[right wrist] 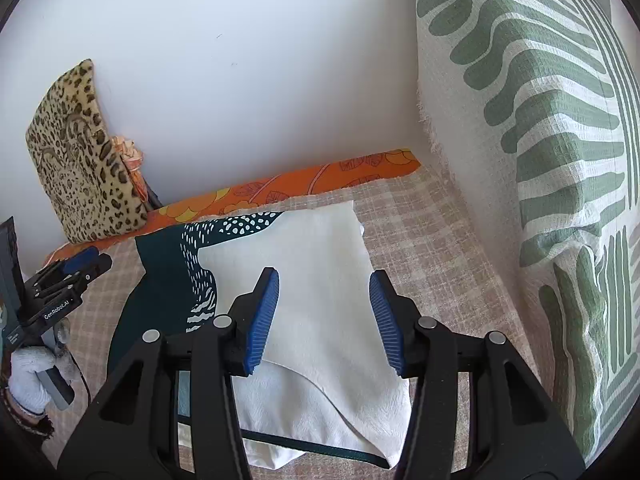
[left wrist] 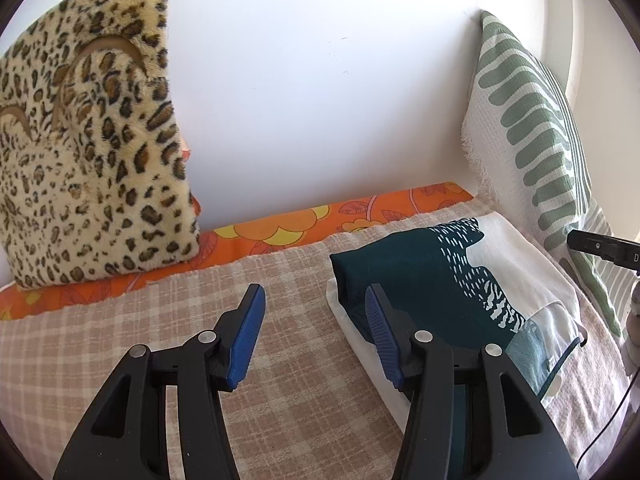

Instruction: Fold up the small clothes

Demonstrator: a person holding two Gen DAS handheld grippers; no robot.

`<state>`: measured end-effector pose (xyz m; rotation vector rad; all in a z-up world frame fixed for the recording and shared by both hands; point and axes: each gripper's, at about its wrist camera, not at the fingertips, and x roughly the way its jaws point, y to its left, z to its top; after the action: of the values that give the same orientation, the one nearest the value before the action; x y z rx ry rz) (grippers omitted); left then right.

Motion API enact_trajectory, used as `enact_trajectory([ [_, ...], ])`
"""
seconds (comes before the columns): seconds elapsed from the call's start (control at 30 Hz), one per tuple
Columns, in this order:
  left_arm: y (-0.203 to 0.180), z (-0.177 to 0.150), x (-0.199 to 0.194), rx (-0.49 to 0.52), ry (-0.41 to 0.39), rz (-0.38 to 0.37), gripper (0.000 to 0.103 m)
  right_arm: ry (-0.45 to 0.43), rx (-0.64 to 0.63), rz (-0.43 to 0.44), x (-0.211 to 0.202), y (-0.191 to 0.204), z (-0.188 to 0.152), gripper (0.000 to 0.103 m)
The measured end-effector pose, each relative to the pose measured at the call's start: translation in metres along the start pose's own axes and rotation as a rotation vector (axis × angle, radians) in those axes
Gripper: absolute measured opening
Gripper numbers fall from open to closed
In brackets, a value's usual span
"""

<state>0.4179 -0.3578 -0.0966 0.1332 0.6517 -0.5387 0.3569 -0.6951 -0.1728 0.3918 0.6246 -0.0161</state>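
A small white and dark teal garment (left wrist: 460,280) lies folded on the checked beige blanket (left wrist: 200,320). It also shows in the right wrist view (right wrist: 320,280), white side up with a teal edge strip near the front. My left gripper (left wrist: 316,312) is open and empty, just left of the garment's teal end. My right gripper (right wrist: 324,304) is open and empty, held above the white part. The left gripper (right wrist: 68,276) shows at the left of the right wrist view.
A leopard-print cushion (left wrist: 88,140) leans on the white wall at the left. A green-striped white cushion (right wrist: 540,140) stands at the right. An orange floral sheet (left wrist: 280,232) runs along the wall. A black cable (left wrist: 612,420) hangs at the right.
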Motion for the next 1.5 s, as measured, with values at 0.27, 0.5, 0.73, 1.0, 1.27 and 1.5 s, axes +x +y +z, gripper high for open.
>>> enact_trajectory([
  [0.27,-0.018,-0.004,-0.053,0.032,-0.022,-0.065,0.070,-0.052,-0.013,-0.018,-0.049,0.020,-0.012,0.050],
  [0.5,-0.022,-0.019,-0.102,0.023,-0.037,-0.097,0.077,-0.085,-0.019,-0.014,-0.090,0.044,-0.028,0.050],
  [0.73,-0.027,-0.033,-0.151,0.042,-0.069,-0.129,0.078,-0.107,-0.057,-0.021,-0.125,0.076,-0.049,0.052],
  [1.0,-0.030,-0.048,-0.202,0.063,-0.124,-0.165,0.081,-0.142,-0.079,-0.049,-0.165,0.111,-0.073,0.062],
  [1.27,-0.025,-0.065,-0.241,0.095,-0.176,-0.175,0.082,-0.188,-0.056,-0.072,-0.196,0.132,-0.096,0.070],
  [1.5,-0.017,-0.083,-0.270,0.094,-0.202,-0.176,0.085,-0.219,-0.070,-0.123,-0.217,0.151,-0.115,0.074],
])
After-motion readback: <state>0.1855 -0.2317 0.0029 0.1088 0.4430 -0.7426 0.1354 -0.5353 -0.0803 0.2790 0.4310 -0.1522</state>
